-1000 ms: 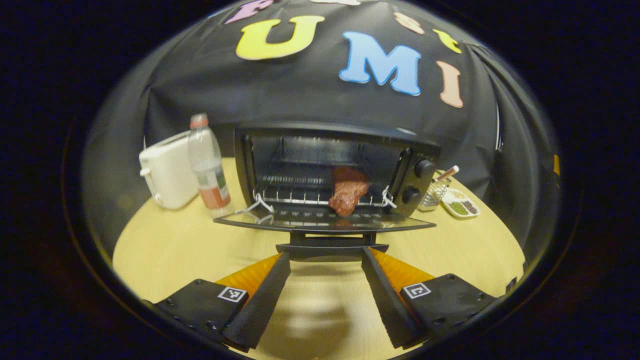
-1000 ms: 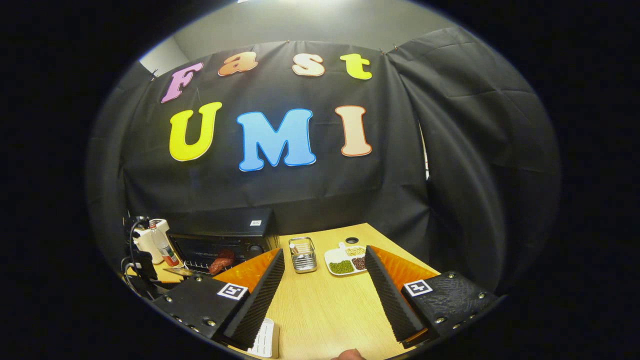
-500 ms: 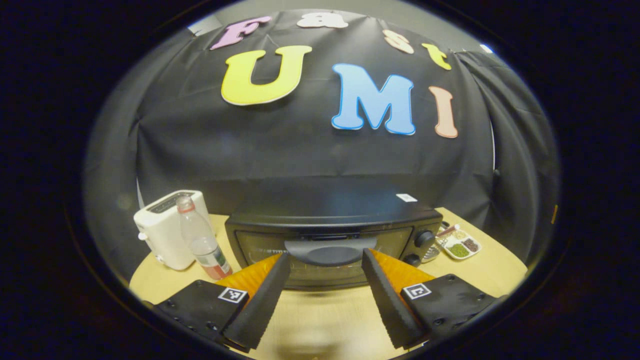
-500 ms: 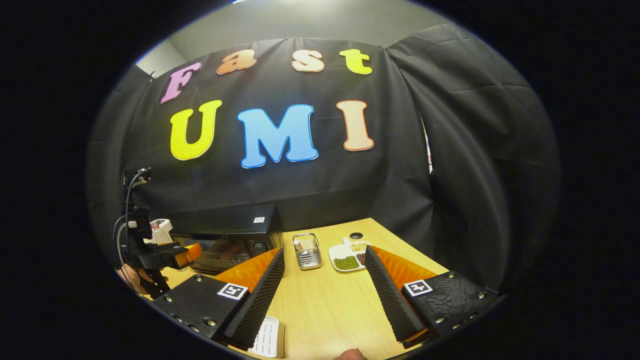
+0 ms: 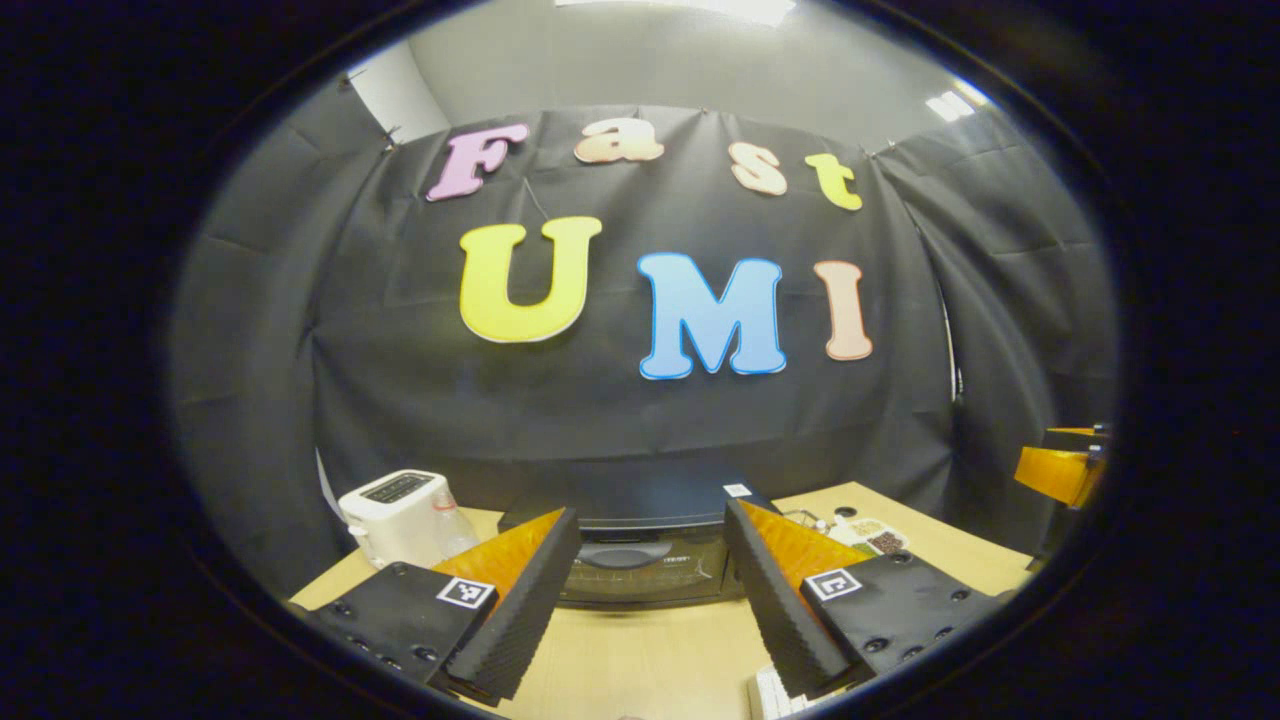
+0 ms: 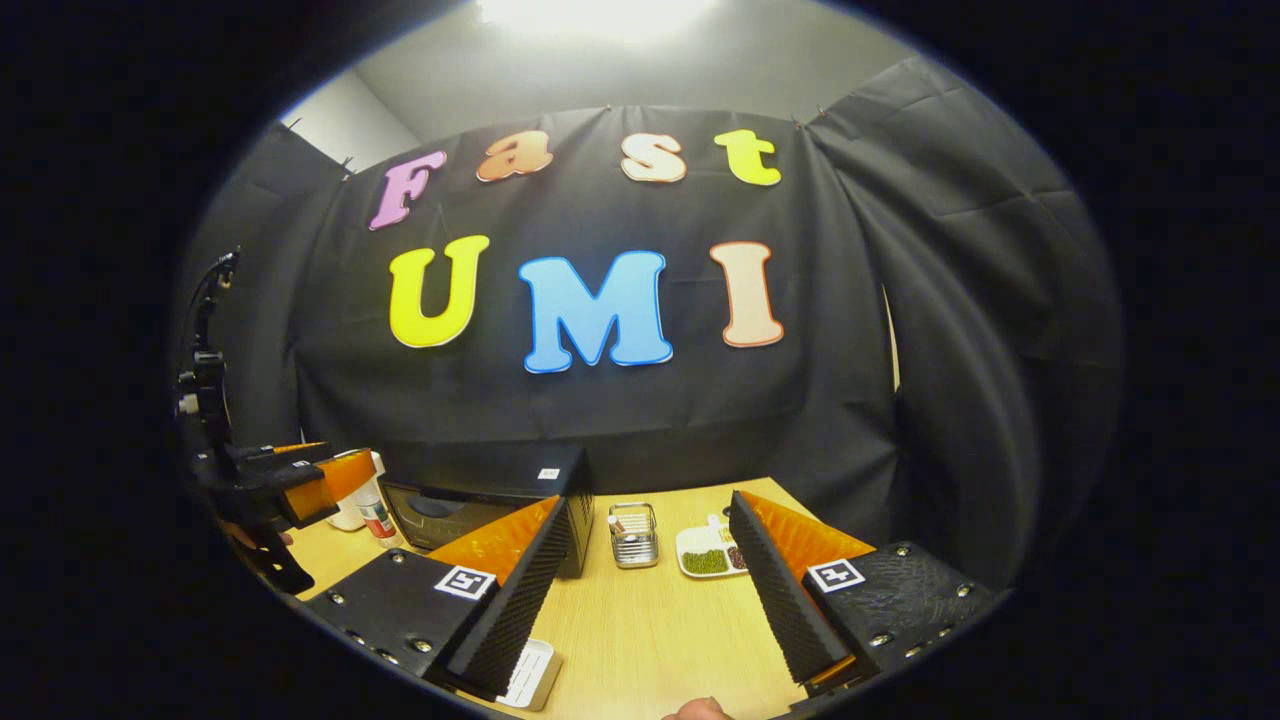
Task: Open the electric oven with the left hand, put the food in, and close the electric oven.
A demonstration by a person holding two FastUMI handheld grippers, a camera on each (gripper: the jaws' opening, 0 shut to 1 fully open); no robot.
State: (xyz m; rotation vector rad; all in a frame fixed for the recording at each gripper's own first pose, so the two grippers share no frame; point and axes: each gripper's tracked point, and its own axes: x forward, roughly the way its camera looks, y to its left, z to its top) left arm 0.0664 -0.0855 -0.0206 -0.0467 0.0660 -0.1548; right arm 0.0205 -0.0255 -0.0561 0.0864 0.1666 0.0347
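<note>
The black electric oven (image 5: 645, 560) stands on the wooden table with its door shut; the food inside is hidden. My left gripper (image 5: 650, 600) is open, drawn back from the oven and raised, its fingers framing the oven front without touching it. In the right gripper view the same oven (image 6: 480, 500) sits at the left, and the left gripper (image 6: 300, 480) hangs in front of it, held by a hand. My right gripper (image 6: 650, 600) is open over bare table, holding nothing.
A white toaster (image 5: 395, 515) and a bottle (image 6: 375, 515) stand left of the oven. A small wire basket (image 6: 633, 535) and a white dish of beans (image 6: 710, 555) sit to its right. A white flat object (image 6: 525, 675) lies near the table's front edge.
The oven door swung from lying open to shut, hiding the red food on the rack. My left gripper then pulled back and lifted away from the handle. The right gripper barely moved.
</note>
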